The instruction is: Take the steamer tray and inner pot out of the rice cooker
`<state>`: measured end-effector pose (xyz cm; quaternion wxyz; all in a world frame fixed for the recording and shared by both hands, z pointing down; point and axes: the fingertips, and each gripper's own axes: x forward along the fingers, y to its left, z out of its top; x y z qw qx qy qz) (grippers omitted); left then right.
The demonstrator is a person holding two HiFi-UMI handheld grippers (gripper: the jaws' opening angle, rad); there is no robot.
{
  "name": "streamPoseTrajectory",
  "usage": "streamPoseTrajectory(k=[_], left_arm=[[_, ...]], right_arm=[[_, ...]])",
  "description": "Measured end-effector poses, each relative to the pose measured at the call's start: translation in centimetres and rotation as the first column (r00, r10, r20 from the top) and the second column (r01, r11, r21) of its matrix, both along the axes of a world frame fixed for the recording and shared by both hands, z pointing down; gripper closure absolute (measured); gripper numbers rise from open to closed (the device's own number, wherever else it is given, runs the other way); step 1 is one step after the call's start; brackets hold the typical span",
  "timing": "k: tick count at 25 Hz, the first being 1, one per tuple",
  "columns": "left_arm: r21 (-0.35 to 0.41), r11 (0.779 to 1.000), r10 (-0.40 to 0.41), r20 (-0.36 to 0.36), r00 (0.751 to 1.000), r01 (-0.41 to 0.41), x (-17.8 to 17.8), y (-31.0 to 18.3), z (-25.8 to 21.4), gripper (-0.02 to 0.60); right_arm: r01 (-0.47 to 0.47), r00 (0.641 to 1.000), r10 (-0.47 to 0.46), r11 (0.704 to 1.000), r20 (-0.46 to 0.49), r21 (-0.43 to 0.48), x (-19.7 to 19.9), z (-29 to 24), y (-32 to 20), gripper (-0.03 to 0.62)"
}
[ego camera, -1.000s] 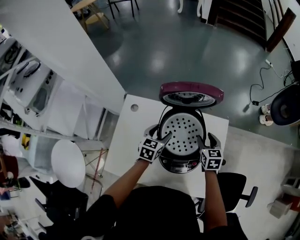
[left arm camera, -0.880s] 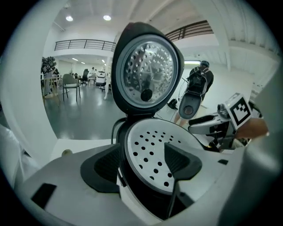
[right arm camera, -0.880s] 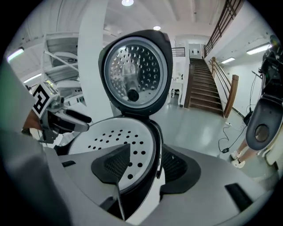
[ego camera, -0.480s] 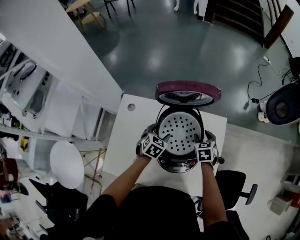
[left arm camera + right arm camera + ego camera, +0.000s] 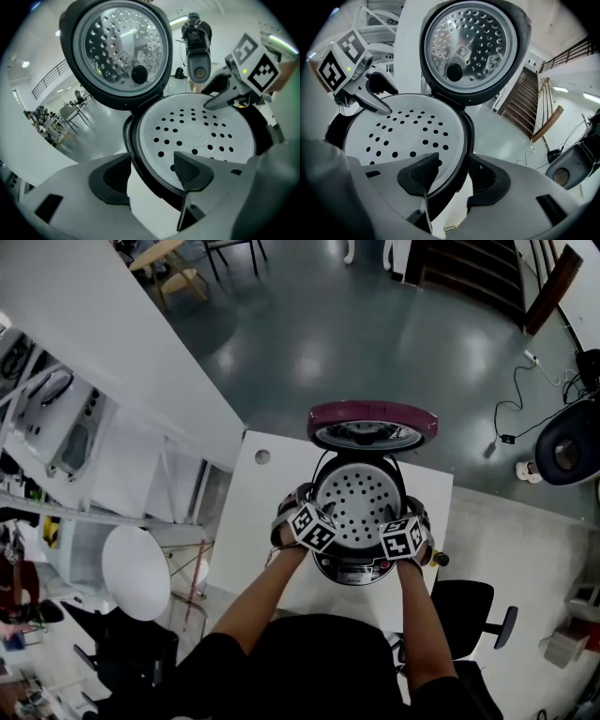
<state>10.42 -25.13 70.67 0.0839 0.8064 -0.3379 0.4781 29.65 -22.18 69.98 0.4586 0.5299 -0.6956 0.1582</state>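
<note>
The rice cooker (image 5: 360,563) stands on a white table (image 5: 248,531) with its maroon lid (image 5: 371,425) swung up at the back. A white perforated steamer tray (image 5: 359,505) fills its mouth and hides the inner pot. My left gripper (image 5: 322,518) is open at the tray's left edge. In the left gripper view its jaws (image 5: 150,176) straddle the cooker's rim, one pad over the steamer tray (image 5: 197,133). My right gripper (image 5: 398,524) is open at the right edge. In the right gripper view its jaws (image 5: 452,178) straddle the rim beside the steamer tray (image 5: 405,131).
The table is small; its edges lie close around the cooker, with a round hole (image 5: 262,457) at its back left corner. A black office chair (image 5: 469,610) stands at the right. A long white counter (image 5: 112,343) runs along the left, and grey floor (image 5: 375,324) lies beyond.
Both grippers have moved inward and forward along the cooker's sides, so their jaws now sit over the tray's left and right edges. The tray and lid have not moved.
</note>
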Motion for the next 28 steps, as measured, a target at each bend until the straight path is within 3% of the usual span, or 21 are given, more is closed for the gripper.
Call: streamPoseTrajectory(k=[7,13,18,22,28], left_arm=[[0.074,0.997,-0.022,-0.003,1.0,0.022,-0.3,-0.6,-2.1,0.354],[0.038,0.999,-0.015,-0.033,0.999,0.016,-0.2,-0.1,-2.5,0.429],[0.023,1.0,-0.018,-0.06,0.998,0.02,0.0,0.6,-2.9,0.435],[0.013,0.999,-0.033,-0.082,0.996,0.034,0.0,1.0,-3.4,0.476],[-0.011,0.996,-0.085,-0.126,0.988,0.084,-0.5,1.6,-3.8,0.502]], right_arm=[[0.03,0.999,-0.028,0.998,-0.035,0.056,-0.3,-1.5,-0.2,0.439],[0.026,1.0,-0.025,0.997,-0.008,0.066,-0.6,-2.0,0.0,0.478],[0.013,1.0,-0.014,0.996,0.007,0.087,-0.5,-2.9,0.1,0.504],[0.002,1.0,-0.005,0.995,0.027,0.099,-0.6,-3.5,0.2,0.511],[-0.019,0.997,0.009,0.99,0.073,0.14,-0.7,-4.9,0.2,0.526]])
